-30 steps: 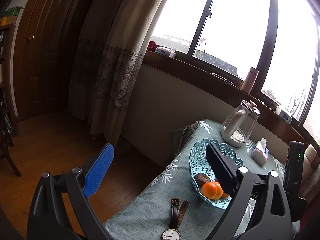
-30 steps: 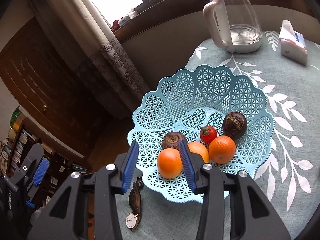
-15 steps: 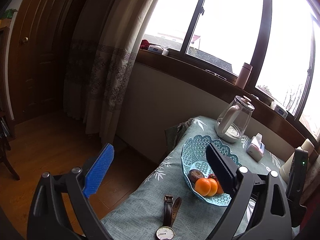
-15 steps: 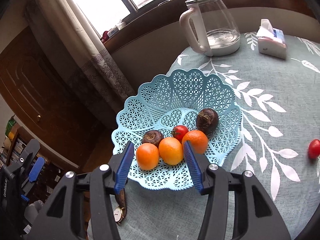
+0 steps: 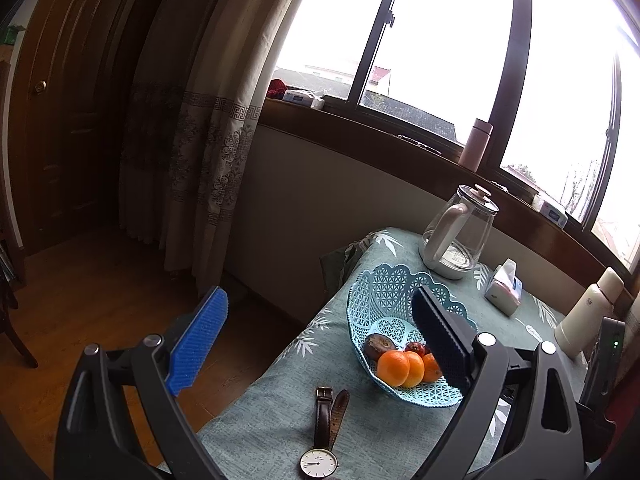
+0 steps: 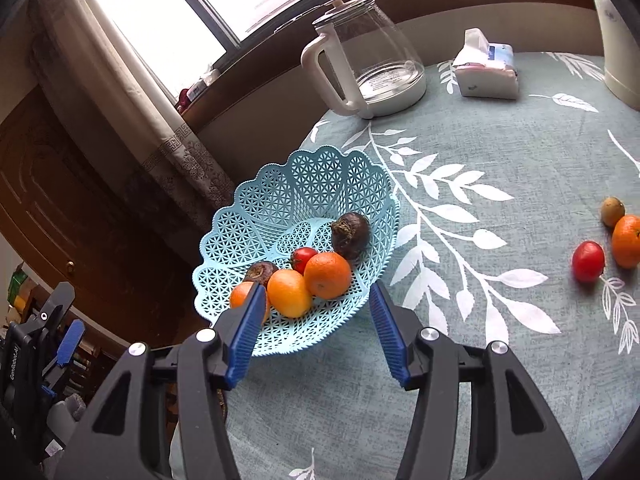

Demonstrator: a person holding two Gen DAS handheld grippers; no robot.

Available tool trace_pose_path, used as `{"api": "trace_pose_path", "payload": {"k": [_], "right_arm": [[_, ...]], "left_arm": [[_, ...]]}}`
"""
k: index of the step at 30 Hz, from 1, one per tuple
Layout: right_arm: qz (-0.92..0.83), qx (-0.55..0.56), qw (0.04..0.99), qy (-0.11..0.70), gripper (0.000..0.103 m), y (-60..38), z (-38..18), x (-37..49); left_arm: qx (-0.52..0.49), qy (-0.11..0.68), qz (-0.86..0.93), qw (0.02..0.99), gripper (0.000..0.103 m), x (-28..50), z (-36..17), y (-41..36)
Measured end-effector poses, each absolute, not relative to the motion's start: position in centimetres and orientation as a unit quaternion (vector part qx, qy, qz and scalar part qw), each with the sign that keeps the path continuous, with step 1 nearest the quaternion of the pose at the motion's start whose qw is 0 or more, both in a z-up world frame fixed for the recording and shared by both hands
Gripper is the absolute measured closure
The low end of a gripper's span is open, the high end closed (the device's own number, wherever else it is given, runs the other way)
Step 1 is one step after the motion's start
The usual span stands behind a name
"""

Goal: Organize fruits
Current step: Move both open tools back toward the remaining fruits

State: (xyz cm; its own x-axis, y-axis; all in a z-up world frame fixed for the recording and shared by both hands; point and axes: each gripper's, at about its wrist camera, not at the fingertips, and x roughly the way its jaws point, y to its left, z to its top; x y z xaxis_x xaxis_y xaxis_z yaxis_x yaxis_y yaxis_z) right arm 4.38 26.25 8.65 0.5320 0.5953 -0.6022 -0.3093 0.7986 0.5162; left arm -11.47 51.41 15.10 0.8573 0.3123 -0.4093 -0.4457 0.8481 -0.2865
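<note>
Since the earlier frames, the right gripper (image 6: 318, 328) has pulled back from the basket (image 6: 280, 192), and its jaws, formerly on either side of an orange, now stand apart and hold nothing. Both fingertips sit at the basket's near rim, at 6 o'clock of it.

Basket contents, right wrist view: three oranges in a row along the near side, with the middle orange (image 6: 289, 293) touching the one at its 2 o'clock (image 6: 327, 275); a small tomato (image 6: 302, 258) just behind them; one dark fruit (image 6: 350, 235) at 1 o'clock of the basket floor; a second dark fruit (image 6: 261, 271) at 8 o'clock.

Loose fruit lies well apart from the basket, at 3 o'clock of the view: a red tomato (image 6: 588, 261), an orange (image 6: 627, 241) just beside it, and a brown fruit (image 6: 612, 211) touching that orange.

A glass kettle (image 6: 368, 64) stands at 12 o'clock of the basket, and a tissue pack (image 6: 486, 70) at 1 o'clock.

The left gripper (image 5: 320, 340) is held off the table's edge, above the floor, jaws wide apart and empty. Its view shows a wristwatch (image 5: 322, 428) on the cloth at 6 o'clock, near the basket.
</note>
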Motion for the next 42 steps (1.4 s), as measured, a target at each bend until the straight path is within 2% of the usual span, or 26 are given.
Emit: {"api": "trace_pose_path", "payload": {"k": [5,8,19,36,42], "right_arm": [[0.261,0.174,0.861,0.4,0.048,25.6,8.6,3.8],[0.256,0.177,0.862,0.4,0.044,25.0,8.4,3.6],[0.22,0.182,0.869,0.404,0.044,21.4,7.5,3.8],[0.089,0.174,0.904,0.381,0.044,8.4,7.2,5.6],[0.075,0.166,0.902,0.391,0.051,6.0,5.8,5.6]], "left_arm": [[-0.181,0.177,0.193,0.948,0.008,-11.2,15.2,50.6],[-0.179,0.178,0.188,0.949,0.008,-11.1,15.2,50.2],[-0.163,0.186,0.166,0.954,0.008,-10.4,15.1,48.3],[-0.117,0.207,0.11,0.965,0.007,-9.0,14.4,42.8],[-0.093,0.228,0.086,0.965,0.006,-7.9,13.3,40.1]]}}
